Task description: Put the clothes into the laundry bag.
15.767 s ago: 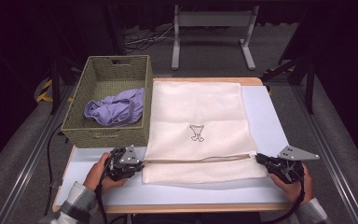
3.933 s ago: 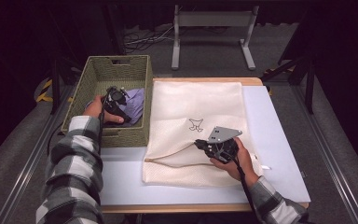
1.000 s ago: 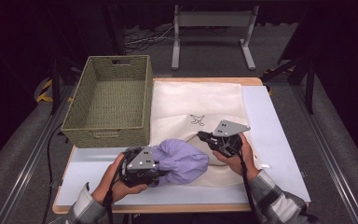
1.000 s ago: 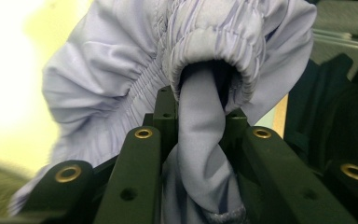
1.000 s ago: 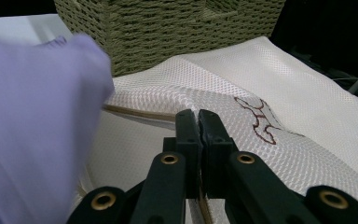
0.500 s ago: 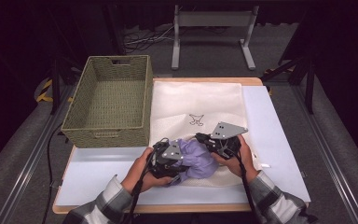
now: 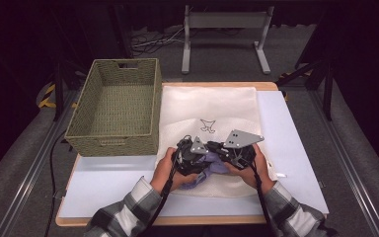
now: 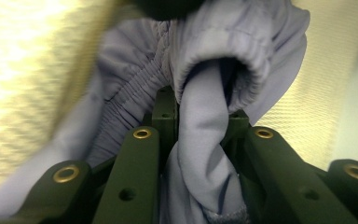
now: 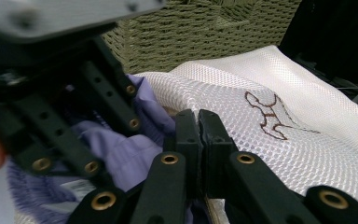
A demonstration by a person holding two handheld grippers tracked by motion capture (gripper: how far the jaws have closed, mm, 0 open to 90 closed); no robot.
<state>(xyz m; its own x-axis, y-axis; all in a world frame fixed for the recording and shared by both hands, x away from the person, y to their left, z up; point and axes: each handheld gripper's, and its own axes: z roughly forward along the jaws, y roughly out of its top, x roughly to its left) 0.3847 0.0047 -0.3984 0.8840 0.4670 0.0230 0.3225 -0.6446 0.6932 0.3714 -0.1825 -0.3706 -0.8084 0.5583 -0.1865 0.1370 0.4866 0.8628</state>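
At the near edge of the table (image 7: 103, 187), the two hands are meeting over the mouth of the white mesh bag (image 7: 227, 106). The left gripper (image 7: 193, 157) is pinching a fold of the lavender garment (image 8: 205, 140) between its jaws and pushing it toward the opening. The right gripper (image 7: 227, 150), jaws pressed together on the bag's upper layer, is holding the mouth up. Part of the garment is sitting under the mesh, part is bulging out by the left hand (image 7: 170, 170), so the stuffing looks about halfway done. Farther back, the wicker basket (image 7: 113, 106) is standing empty.
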